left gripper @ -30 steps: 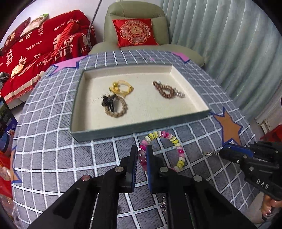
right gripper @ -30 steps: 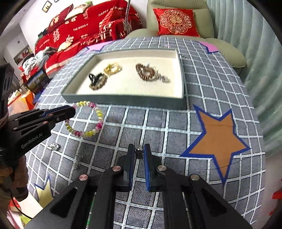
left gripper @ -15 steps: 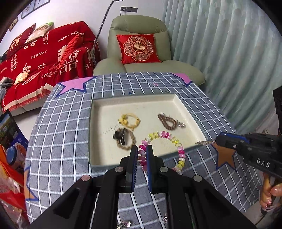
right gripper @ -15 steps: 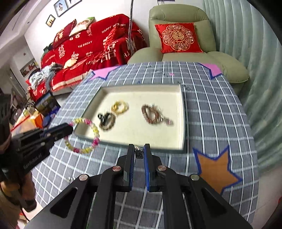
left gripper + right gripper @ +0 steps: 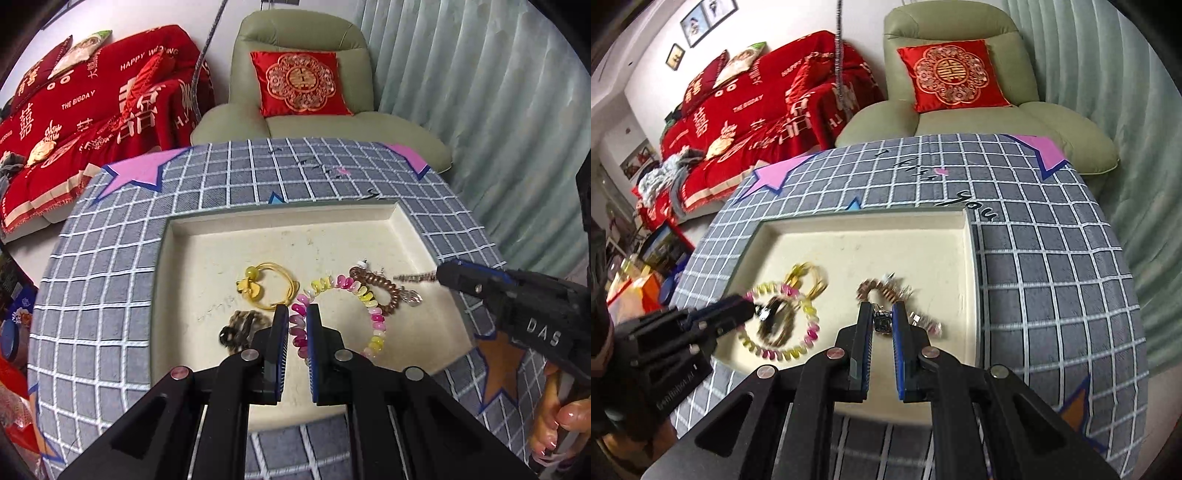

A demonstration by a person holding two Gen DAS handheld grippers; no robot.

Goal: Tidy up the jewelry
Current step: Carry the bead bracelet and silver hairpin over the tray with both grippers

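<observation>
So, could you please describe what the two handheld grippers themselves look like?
Both are black, angular frames with round silver bolts and two flat fingers lined with blue ribbed pads. The left gripper carries pale "GenRobot.AI" lettering on its side; the right gripper is marked "DAS" in white.

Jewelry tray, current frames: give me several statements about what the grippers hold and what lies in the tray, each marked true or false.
1. The left gripper is shut on the pink-and-yellow bead bracelet. True.
2. The right gripper is open and holds nothing. False: it is shut on a small silver piece.
3. A yellow bracelet lies in the tray. True.
4. The brown bead bracelet lies on the grid tablecloth. False: it lies in the tray.
</observation>
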